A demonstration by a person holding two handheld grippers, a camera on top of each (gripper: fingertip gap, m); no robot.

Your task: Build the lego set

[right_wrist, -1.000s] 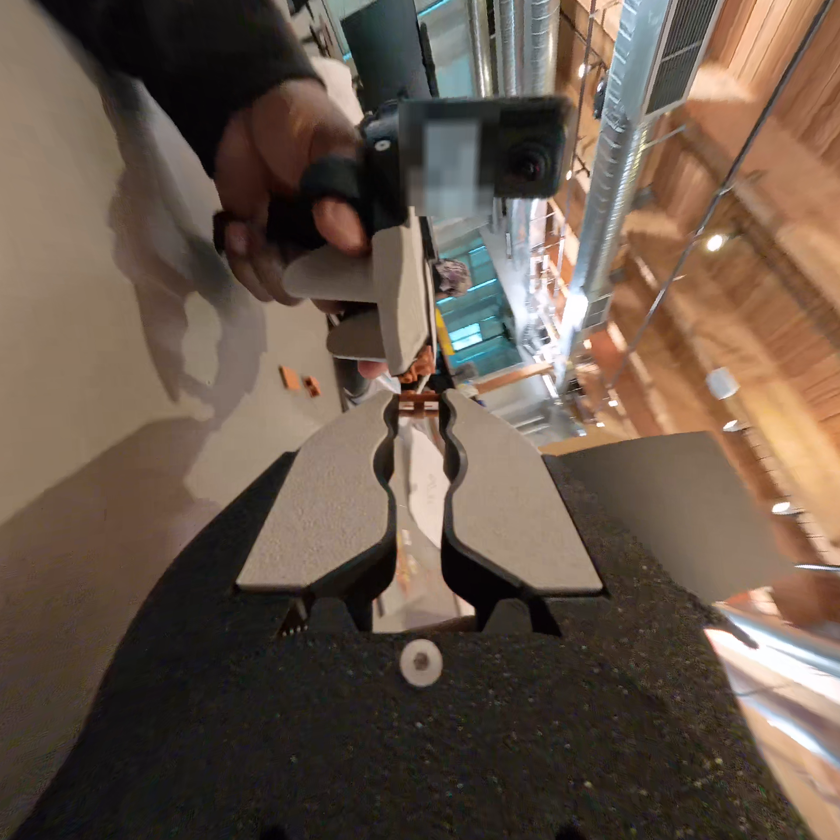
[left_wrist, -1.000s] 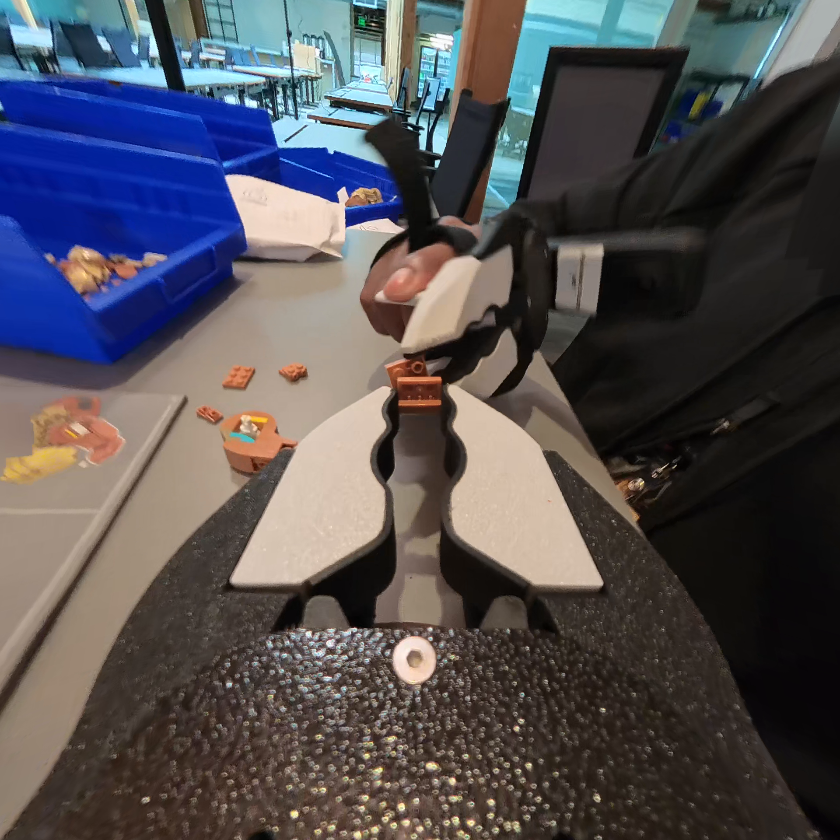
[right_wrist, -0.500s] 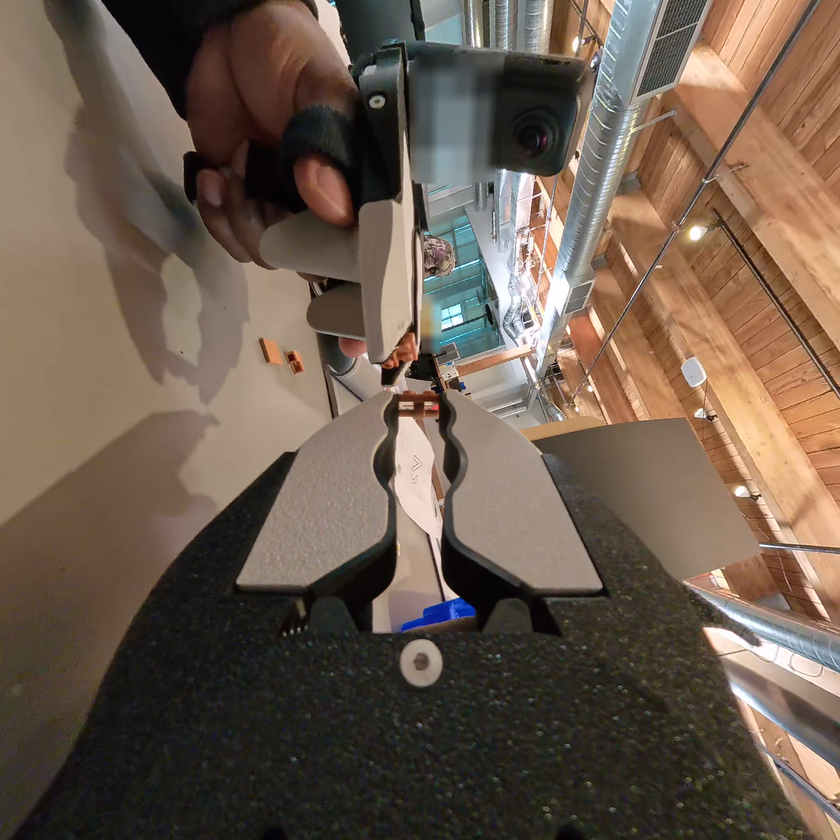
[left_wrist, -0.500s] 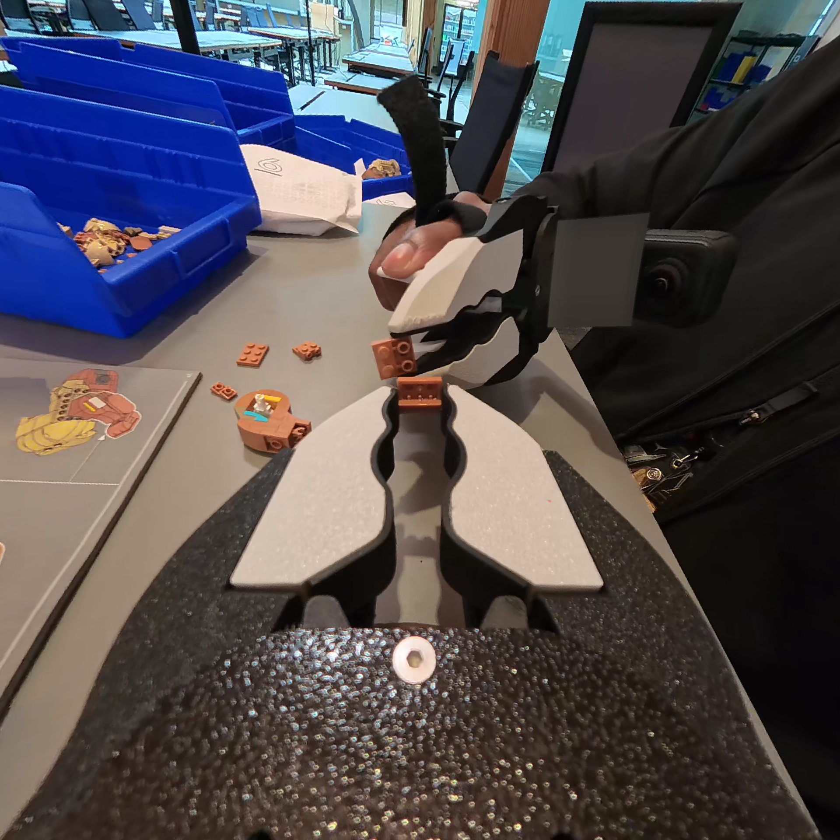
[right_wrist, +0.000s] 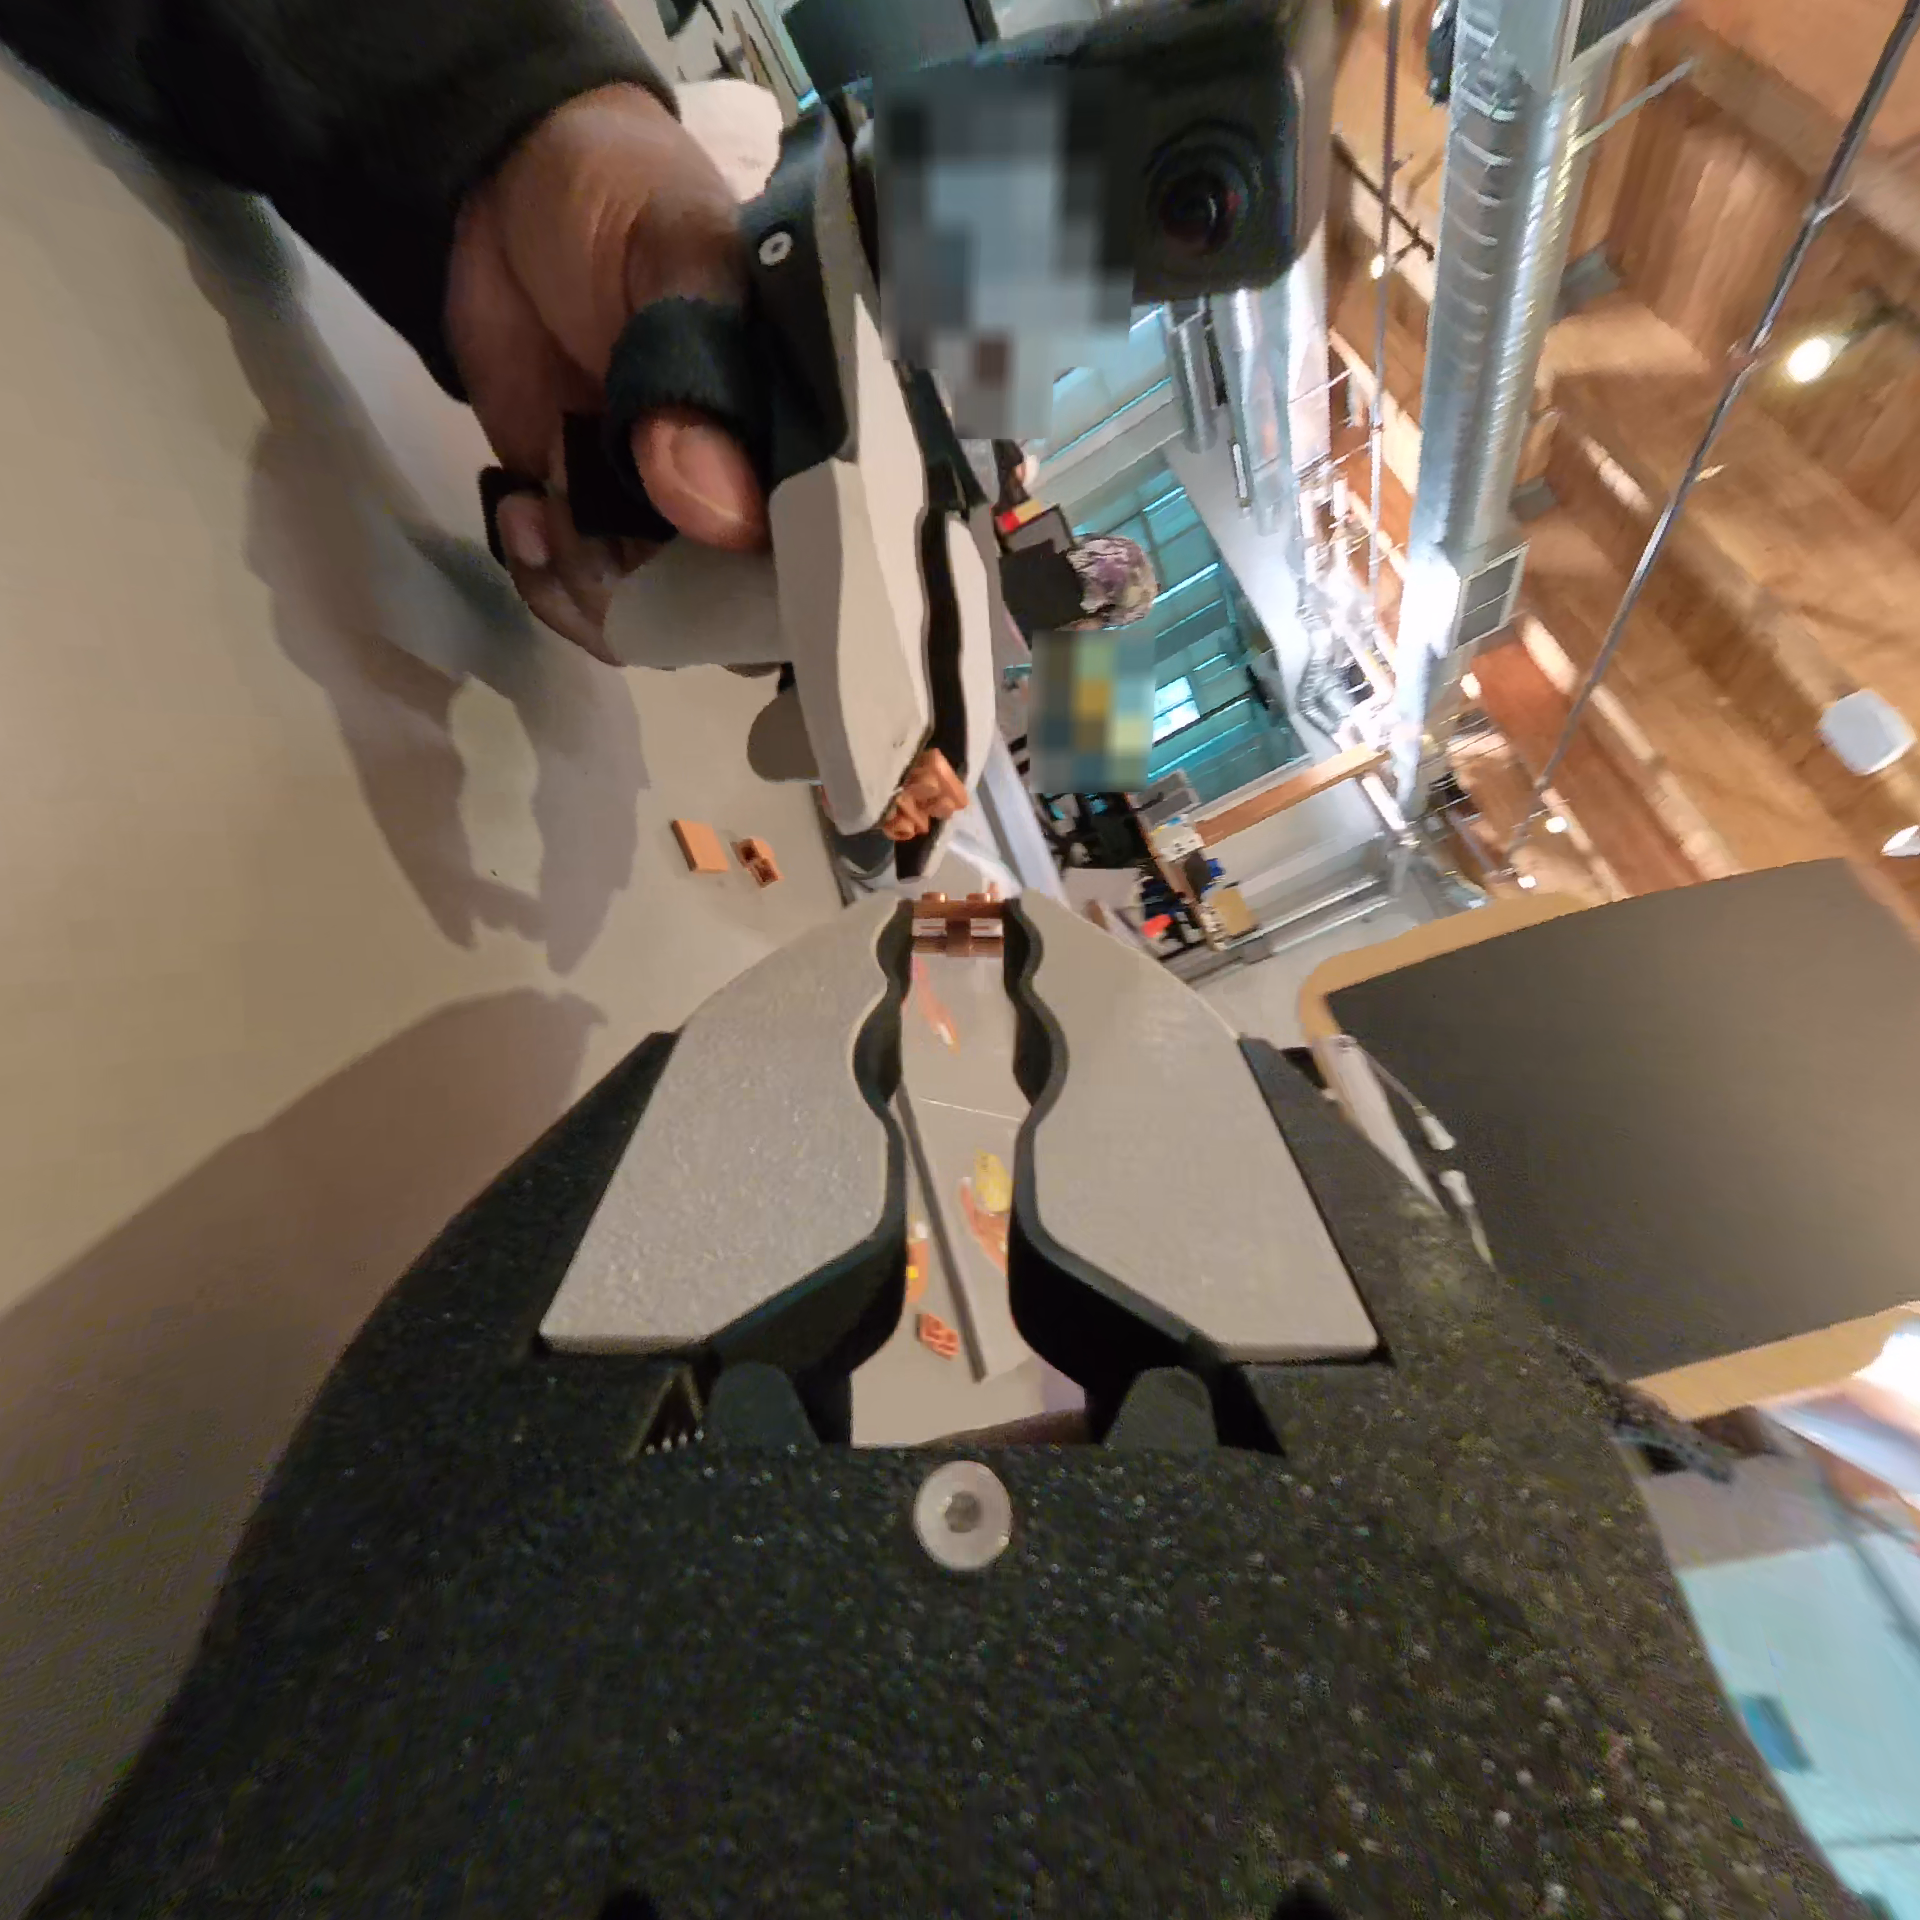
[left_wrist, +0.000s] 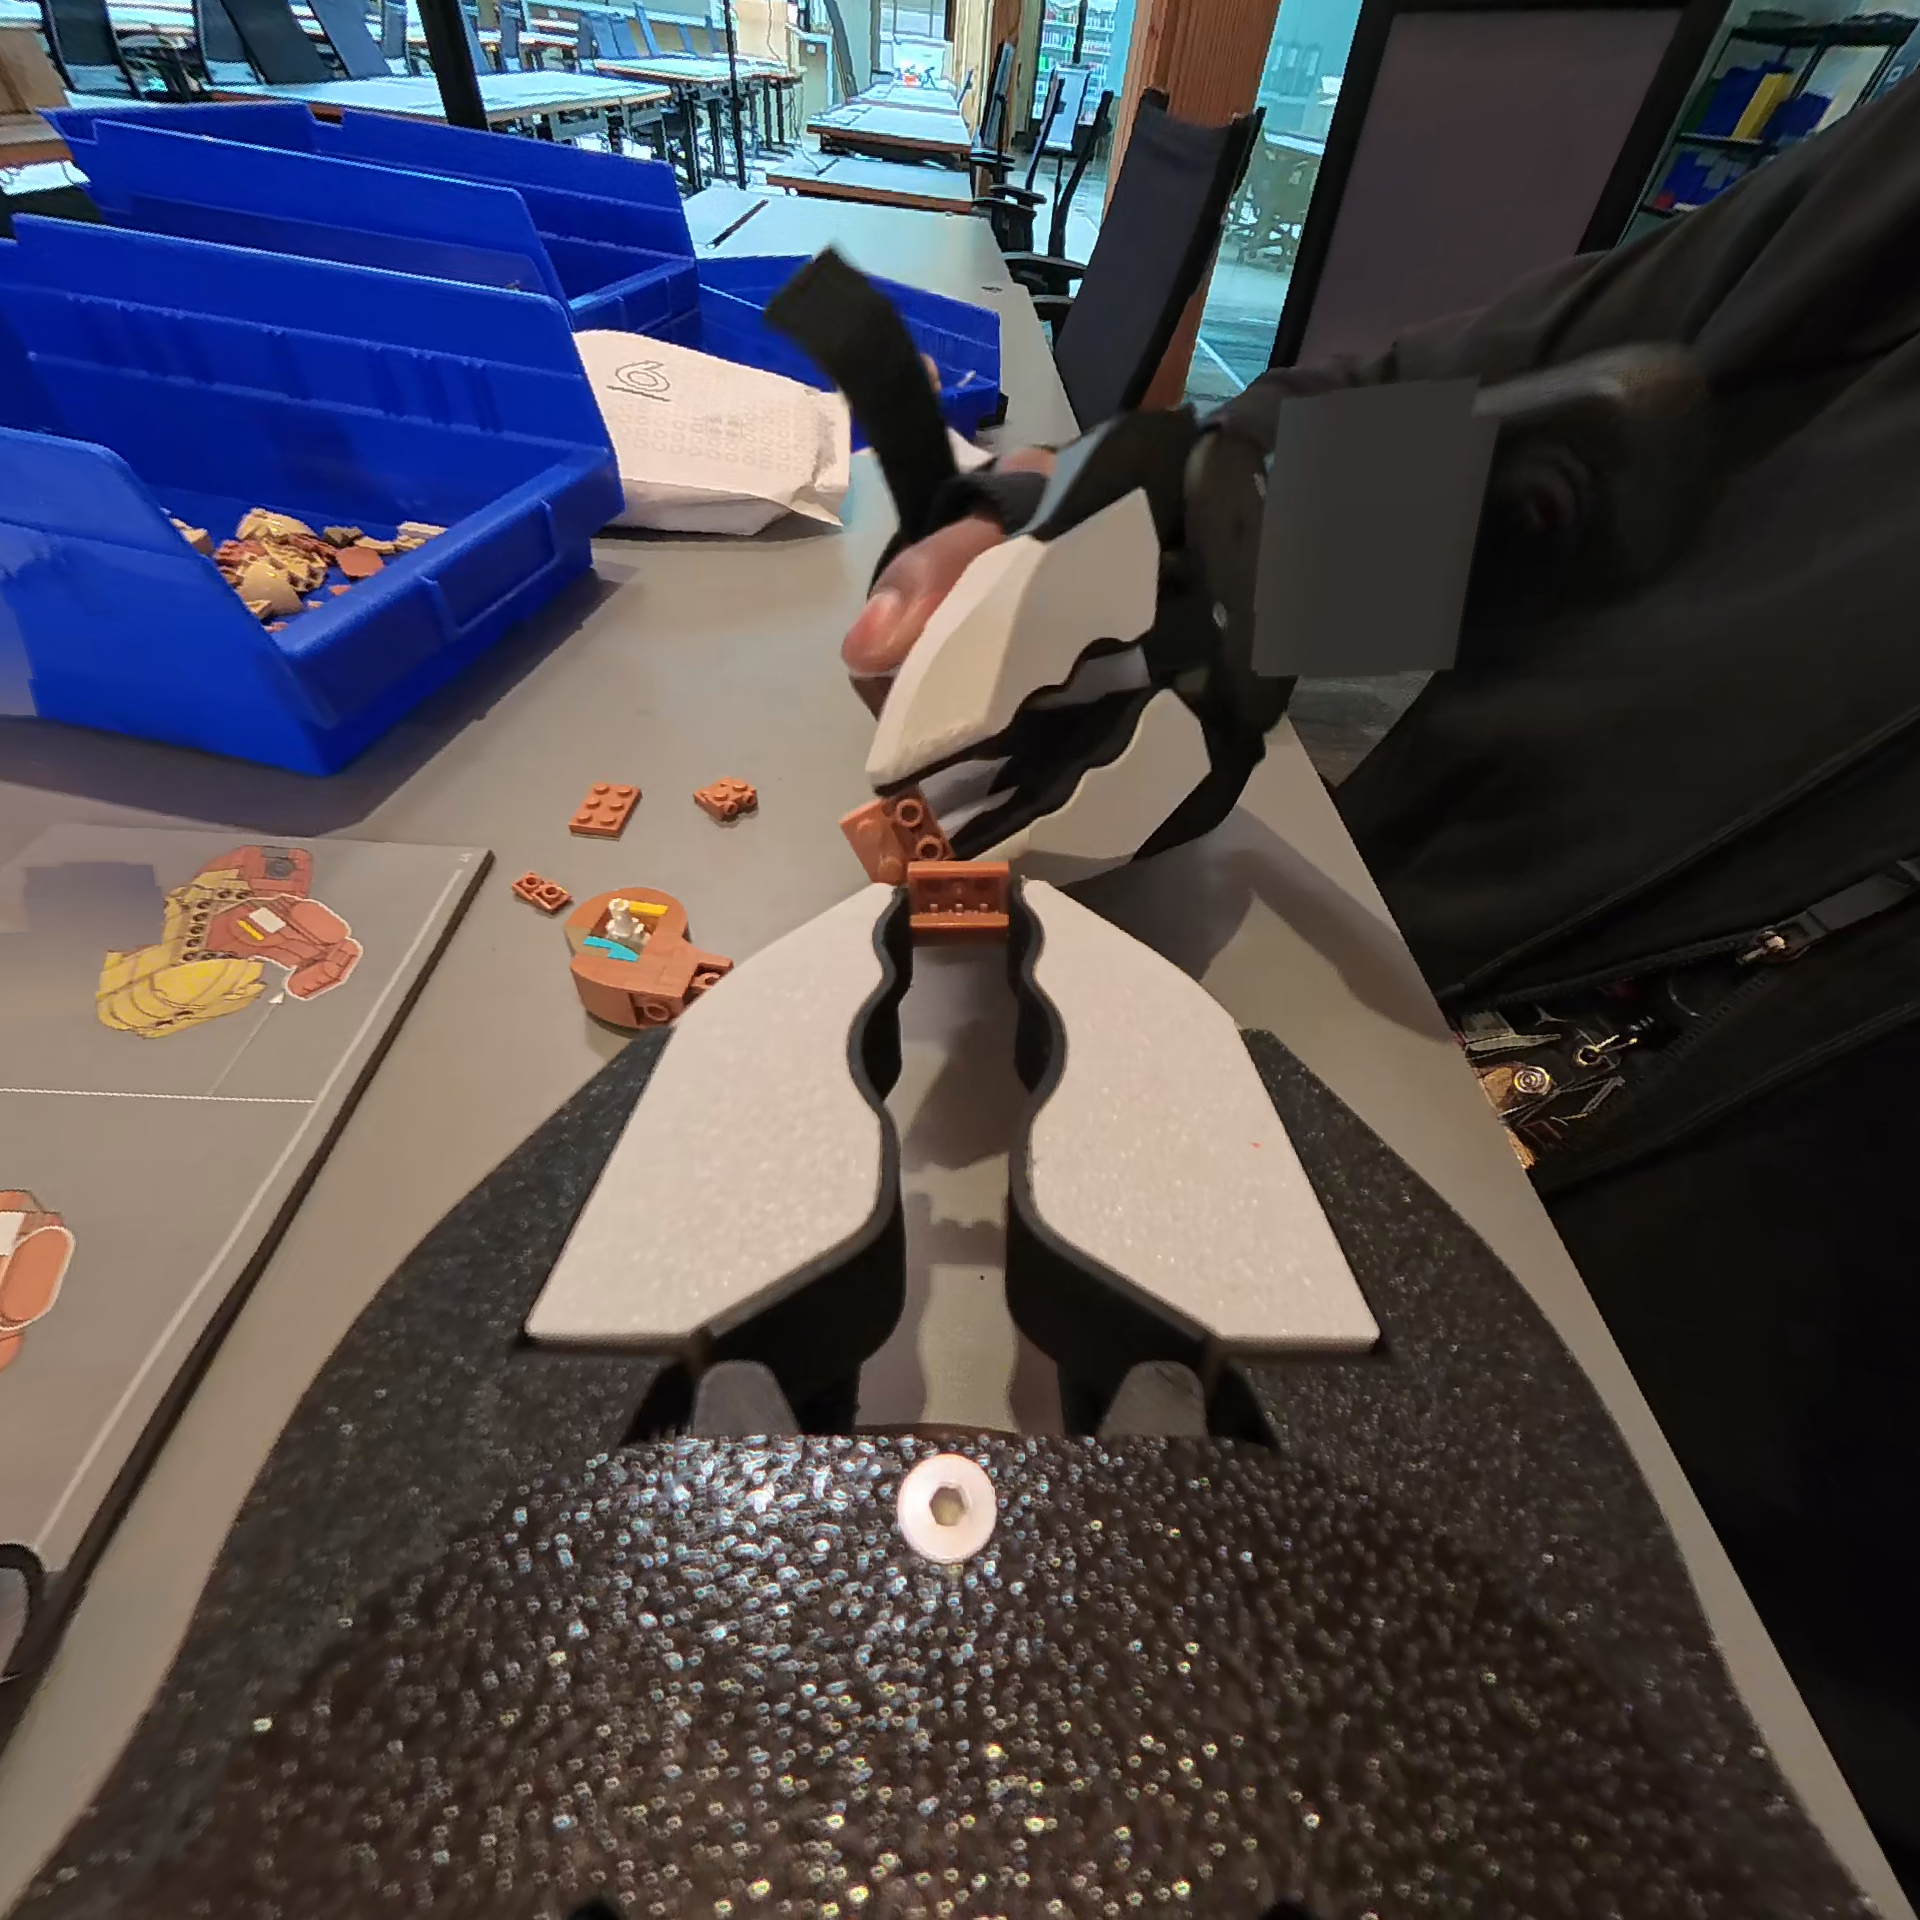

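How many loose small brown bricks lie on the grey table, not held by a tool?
3: a flat plate, a small piece right of it, and another beside the round brown assembly. The tools may hide more.

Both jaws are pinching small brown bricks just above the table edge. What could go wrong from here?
1. The left gripper grips its brown bracket piece only at the tips; a sideways push could pop it out.
2. The right gripper holds its brown plate tilted, so studs may not line up.
3. The table edge is near; a dropped piece might fall off.
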